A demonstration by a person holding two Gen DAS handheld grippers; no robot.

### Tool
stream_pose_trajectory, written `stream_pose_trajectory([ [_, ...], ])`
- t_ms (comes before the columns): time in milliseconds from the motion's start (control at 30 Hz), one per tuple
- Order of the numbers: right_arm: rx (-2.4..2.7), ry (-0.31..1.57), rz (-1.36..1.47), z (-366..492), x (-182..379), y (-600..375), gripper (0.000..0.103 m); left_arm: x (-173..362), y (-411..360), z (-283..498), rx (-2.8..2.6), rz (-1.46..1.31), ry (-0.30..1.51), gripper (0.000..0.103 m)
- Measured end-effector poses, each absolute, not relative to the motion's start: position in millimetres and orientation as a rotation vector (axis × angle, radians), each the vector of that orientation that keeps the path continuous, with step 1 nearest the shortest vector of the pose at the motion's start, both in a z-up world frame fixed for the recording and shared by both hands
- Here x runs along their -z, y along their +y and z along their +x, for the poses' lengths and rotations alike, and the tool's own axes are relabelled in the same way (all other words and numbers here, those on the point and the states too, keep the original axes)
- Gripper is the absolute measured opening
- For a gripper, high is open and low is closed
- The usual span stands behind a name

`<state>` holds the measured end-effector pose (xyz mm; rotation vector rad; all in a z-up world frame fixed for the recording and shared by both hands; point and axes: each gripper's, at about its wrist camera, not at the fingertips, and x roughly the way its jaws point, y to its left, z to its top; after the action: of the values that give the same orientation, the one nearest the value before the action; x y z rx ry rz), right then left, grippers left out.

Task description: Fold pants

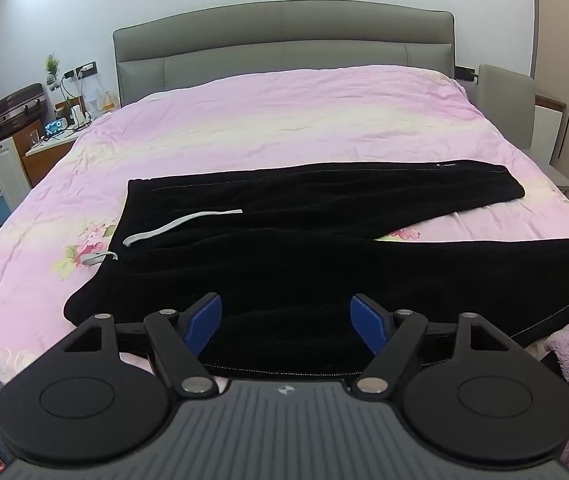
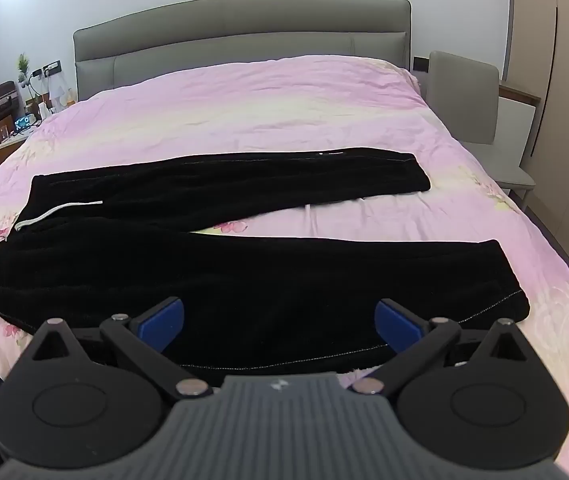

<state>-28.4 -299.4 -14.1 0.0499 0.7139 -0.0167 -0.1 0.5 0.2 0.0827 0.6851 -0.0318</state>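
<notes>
Both grippers, left gripper (image 1: 286,326) and right gripper (image 2: 279,326), gape empty; I'd pinch the pants' (image 1: 284,248) near hem (evenly), folding far.

Bed (image 1: 244,120) with grey headboard (image 1: 284,36), covered by a pink floral sheet (image 2: 244,112). Black pants (image 2: 244,280) lie flat across it, legs spread apart, white drawstring (image 1: 180,224) showing.

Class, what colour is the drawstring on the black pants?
The drawstring is light grey to white, clearest in the left wrist view.
</notes>
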Motion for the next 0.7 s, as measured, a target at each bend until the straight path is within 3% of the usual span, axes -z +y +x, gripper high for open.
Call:
stream_pose_trajectory([
  [700, -0.003, 0.7, 0.034, -27, 18, -296, 0.098, 3, 10, -5, 0.014, 0.068, 0.71, 0.082],
])
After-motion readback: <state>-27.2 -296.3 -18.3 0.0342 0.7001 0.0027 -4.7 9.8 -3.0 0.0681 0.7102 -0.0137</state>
